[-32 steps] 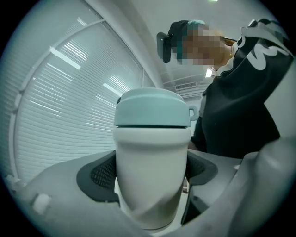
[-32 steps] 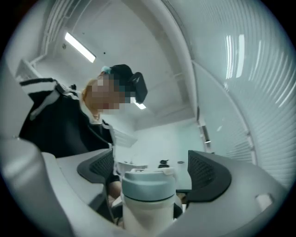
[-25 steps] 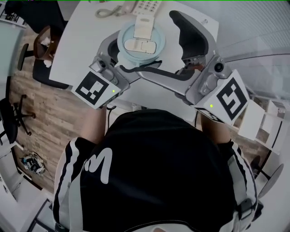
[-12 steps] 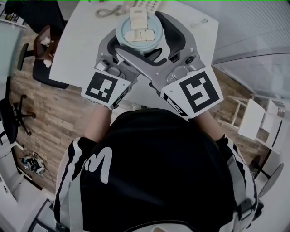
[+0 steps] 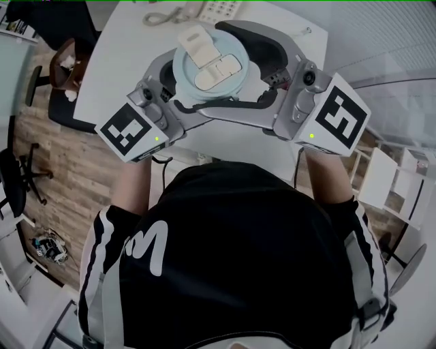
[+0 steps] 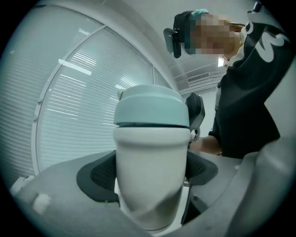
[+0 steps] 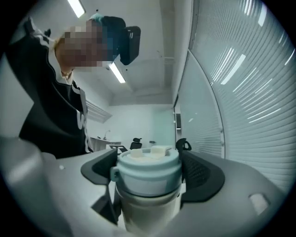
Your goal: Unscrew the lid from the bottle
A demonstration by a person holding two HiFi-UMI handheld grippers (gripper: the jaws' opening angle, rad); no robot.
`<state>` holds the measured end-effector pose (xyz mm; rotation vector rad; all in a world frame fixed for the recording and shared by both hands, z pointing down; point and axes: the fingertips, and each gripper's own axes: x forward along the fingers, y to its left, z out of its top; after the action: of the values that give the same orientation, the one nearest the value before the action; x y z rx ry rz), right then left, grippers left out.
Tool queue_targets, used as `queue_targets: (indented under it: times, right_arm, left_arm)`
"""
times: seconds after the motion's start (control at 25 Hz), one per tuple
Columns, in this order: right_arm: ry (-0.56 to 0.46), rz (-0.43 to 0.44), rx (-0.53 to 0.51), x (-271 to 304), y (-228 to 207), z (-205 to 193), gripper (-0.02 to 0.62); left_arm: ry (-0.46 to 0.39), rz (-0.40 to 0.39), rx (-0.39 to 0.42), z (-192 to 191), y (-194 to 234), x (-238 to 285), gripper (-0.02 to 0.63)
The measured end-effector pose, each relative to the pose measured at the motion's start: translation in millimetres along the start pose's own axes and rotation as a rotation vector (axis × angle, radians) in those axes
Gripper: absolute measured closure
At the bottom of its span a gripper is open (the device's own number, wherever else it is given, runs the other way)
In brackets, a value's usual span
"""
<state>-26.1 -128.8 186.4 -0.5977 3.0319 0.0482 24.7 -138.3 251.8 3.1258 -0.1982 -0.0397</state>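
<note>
The bottle [image 6: 150,176] stands on the white table [image 5: 129,61] at the upper middle of the head view, its pale blue lid [image 5: 208,65] on. The left gripper [image 6: 149,172] clamps its white body. The right gripper [image 7: 148,172], its jaws just closing, presses on the lid, and a telephone [image 5: 204,8] lies at the top edge.

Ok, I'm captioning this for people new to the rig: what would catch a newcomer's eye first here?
The pale blue lid of a white bottle, top centre of the head view, caught between two grey grippers. The left gripper clamps the bottle's body and the right gripper holds the lid, its jaws having just been closing on it. Below sit the left marker cube and right marker cube, boldly black and white.
</note>
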Motion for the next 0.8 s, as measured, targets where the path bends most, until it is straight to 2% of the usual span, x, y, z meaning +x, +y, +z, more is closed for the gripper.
queue_targets:
  times: [0.24,0.52,0.8]
  right_arm:
    - [0.014,0.227,0.009,-6.3,18.2,7.1,0.167]
    - [0.044,0.531,-0.002,-37.7,51.0,13.8,0.166]
    - [0.079,0.828,0.023,-39.2,69.3,14.1,0.166]
  left_arm:
    - [0.037,-0.164,-0.006,2.3,-20.2,-3.9,0.181]
    - [0.076,-0.347,0.009,5.0,-64.0,5.9,0.181]
    - [0.097,-0.538,0.004,3.4,-83.4,-5.1,0.181]
